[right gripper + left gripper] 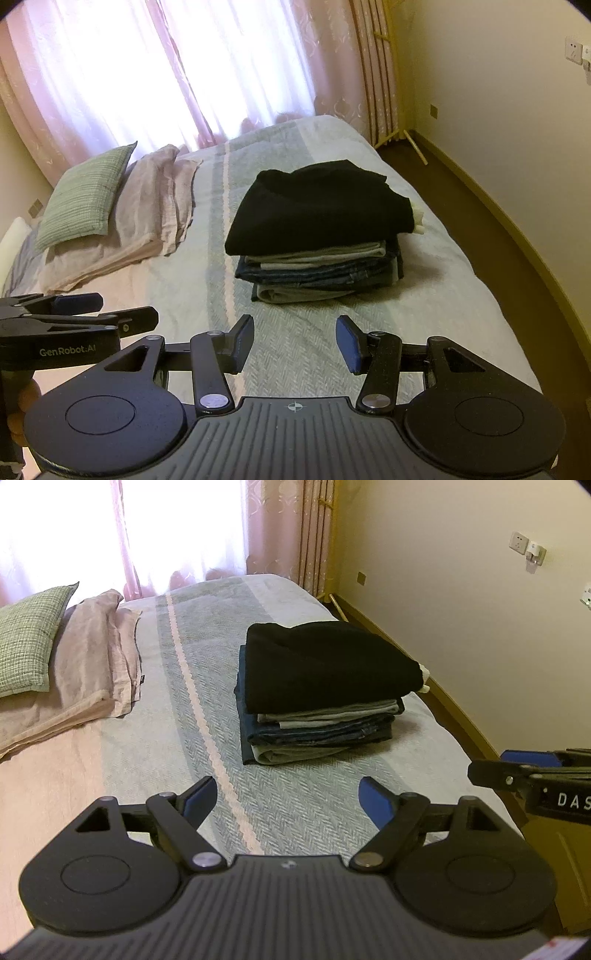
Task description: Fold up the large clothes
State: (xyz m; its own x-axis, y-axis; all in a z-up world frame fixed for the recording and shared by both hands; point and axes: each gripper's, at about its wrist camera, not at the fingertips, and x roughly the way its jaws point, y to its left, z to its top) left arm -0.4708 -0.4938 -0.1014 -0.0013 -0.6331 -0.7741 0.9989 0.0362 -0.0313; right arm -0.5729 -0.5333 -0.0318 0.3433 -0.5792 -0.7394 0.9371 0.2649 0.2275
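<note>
Both hand-held grippers hover empty above a bed, the left gripper [288, 799] with its blue-padded fingers [376, 805] spread wide and the right gripper [294, 341] likewise parted with nothing between its fingers. At centre frame in each wrist view sits a stack of folded clothes [321, 720], well apart from either gripper, resting on the grey-green herringbone bedspread [192, 686]. A black garment [328, 664] tops the pile, lying over grey and denim-blue layers whose folded edges face the cameras. In the left wrist view the right gripper enters from the right edge of the frame; in the right wrist view the left gripper shows at the left edge. A green checked pillow [85, 199] leans on a pink pillow [151, 206] at the left of the frame. Pink curtains [147, 74] glow with daylight across the top, and a wall socket [519, 542] sits at upper right on the cream wall.
</note>
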